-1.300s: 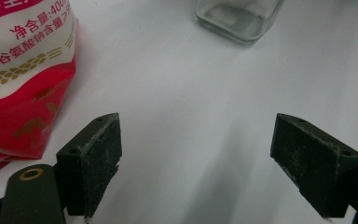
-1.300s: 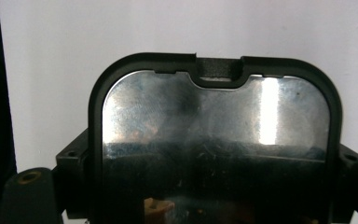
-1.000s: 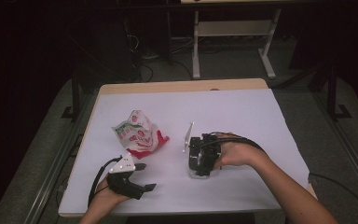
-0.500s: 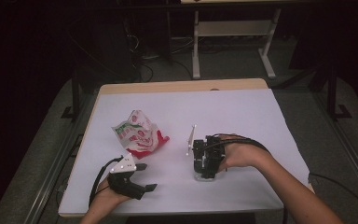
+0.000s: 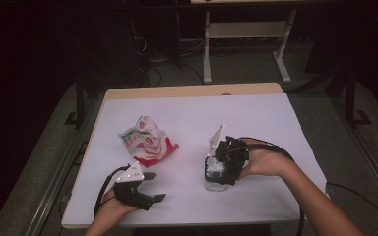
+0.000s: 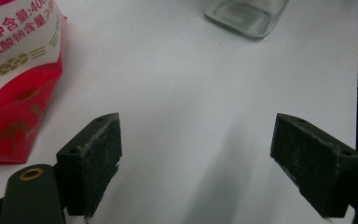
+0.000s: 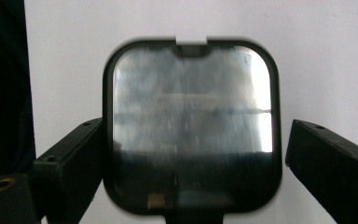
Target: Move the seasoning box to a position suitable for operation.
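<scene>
Jar [image 5: 215, 173], clear glass, lower centre of the high view, directly under your right gripper [image 7: 196, 154]; its square lid sits between jaws that have just been opening, right pad clear. Left gripper [image 6: 198, 163] wide open, empty, unmoved, bag [image 5: 146, 143] beside it.

Two black jaws are held wide apart over the white table [image 6: 186, 93]; a red bag [image 6: 14, 84] is seen upper left, a glass jar [image 6: 244, 14] at top.
</scene>
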The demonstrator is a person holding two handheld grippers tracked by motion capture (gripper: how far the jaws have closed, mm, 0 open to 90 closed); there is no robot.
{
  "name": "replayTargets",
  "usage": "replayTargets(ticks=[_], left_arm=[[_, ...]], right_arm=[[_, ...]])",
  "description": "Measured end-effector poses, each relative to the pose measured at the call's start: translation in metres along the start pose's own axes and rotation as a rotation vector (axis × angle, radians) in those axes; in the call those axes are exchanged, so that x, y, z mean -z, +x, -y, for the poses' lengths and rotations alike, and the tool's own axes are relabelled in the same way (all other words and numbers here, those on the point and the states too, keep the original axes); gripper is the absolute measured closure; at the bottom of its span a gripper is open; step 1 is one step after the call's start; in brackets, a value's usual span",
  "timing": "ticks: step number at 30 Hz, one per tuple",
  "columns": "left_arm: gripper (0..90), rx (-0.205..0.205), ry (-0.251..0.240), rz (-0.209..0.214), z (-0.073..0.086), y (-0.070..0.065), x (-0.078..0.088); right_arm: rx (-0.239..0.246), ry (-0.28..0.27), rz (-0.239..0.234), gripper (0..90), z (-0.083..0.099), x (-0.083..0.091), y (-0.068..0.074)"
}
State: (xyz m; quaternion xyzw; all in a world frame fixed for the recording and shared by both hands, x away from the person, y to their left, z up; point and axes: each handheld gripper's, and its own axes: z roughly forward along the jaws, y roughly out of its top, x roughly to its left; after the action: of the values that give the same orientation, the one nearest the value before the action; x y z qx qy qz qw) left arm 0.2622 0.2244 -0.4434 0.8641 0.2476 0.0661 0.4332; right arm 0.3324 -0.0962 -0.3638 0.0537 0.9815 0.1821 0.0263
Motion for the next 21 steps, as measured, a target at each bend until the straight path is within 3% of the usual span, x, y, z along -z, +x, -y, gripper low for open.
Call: replayTargets(ticks=[11, 21], left_arm=[[16.1, 0.008, 0.001, -0.001, 0.000, 0.000, -0.001], [16.1, 0.004, 0.006, 0.000, 0.001, 0.001, -0.001]], right_arm=[[-0.060, -0.100, -0.003, 6.1, 0.031, 0.013, 0.000], [-0.096, -0.130, 0.010, 5.8, 0.057, 0.019, 0.003]])
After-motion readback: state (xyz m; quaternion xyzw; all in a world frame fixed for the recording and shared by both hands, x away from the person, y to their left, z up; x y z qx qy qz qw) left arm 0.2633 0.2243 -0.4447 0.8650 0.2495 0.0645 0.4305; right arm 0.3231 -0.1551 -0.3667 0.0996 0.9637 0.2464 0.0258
